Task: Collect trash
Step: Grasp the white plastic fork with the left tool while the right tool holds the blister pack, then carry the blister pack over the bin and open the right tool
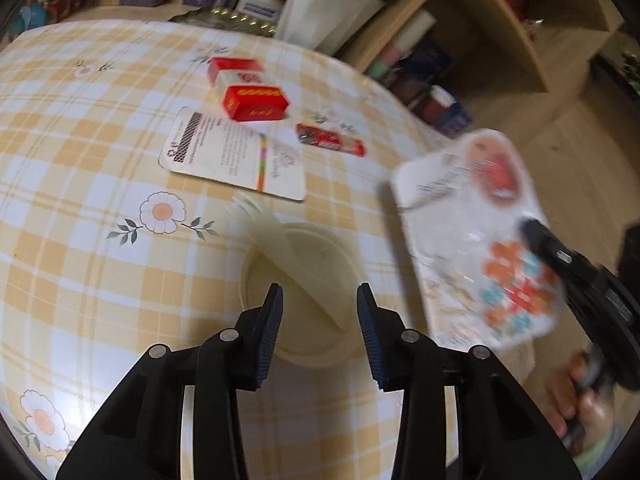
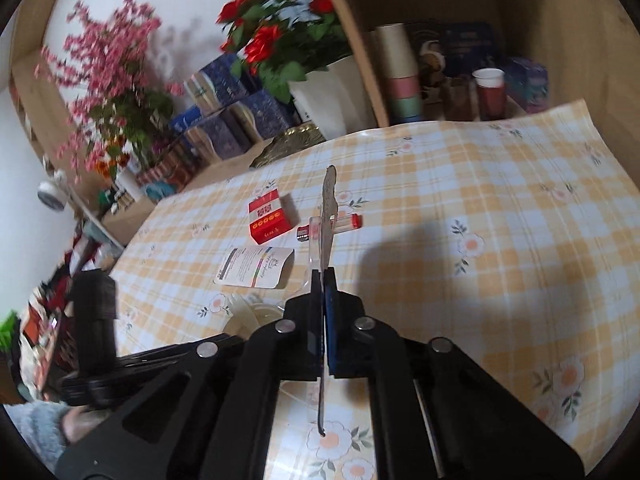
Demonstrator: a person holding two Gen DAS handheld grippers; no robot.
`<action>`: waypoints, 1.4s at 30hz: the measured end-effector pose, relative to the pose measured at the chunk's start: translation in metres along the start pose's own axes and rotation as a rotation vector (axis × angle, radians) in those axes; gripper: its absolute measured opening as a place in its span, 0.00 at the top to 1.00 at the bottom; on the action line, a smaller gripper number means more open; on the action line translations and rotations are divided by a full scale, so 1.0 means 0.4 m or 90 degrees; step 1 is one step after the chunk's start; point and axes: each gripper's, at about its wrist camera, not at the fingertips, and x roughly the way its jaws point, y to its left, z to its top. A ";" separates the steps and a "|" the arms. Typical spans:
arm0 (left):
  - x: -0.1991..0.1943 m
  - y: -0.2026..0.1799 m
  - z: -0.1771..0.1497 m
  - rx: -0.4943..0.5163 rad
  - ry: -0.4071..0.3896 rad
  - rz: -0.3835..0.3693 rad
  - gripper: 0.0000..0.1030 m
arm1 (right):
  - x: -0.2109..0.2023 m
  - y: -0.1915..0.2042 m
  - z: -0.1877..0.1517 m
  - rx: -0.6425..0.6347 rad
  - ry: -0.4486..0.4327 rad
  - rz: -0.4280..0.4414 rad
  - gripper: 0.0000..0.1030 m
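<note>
Left gripper held low over the checked tablecloth, pointing forward and down, jaws wide apart with nothing between them, just above a pale plastic bowl with a thin lid leaning into it. Right gripper raised above the table, jaws pressed tight on a flat blister pack, seen edge-on from its own camera and blurred, off the table's right edge, from the left one. Beyond the bowl on the cloth: a printed card, a red box, a second red-and-white box behind it, and a red wrapper. Shelves and potted flowers behind the table.
</note>
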 end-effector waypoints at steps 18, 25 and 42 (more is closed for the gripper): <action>0.126 -0.105 0.043 0.183 -0.019 0.178 0.72 | -0.095 -0.059 -0.070 0.024 -0.033 0.010 0.95; 0.090 -0.088 0.027 0.182 -0.034 0.123 0.86 | -0.107 -0.097 -0.103 0.056 -0.029 0.002 0.95; -0.245 -0.082 -0.043 0.169 -0.139 0.040 0.86 | -0.156 -0.028 -0.122 0.060 -0.036 0.025 0.95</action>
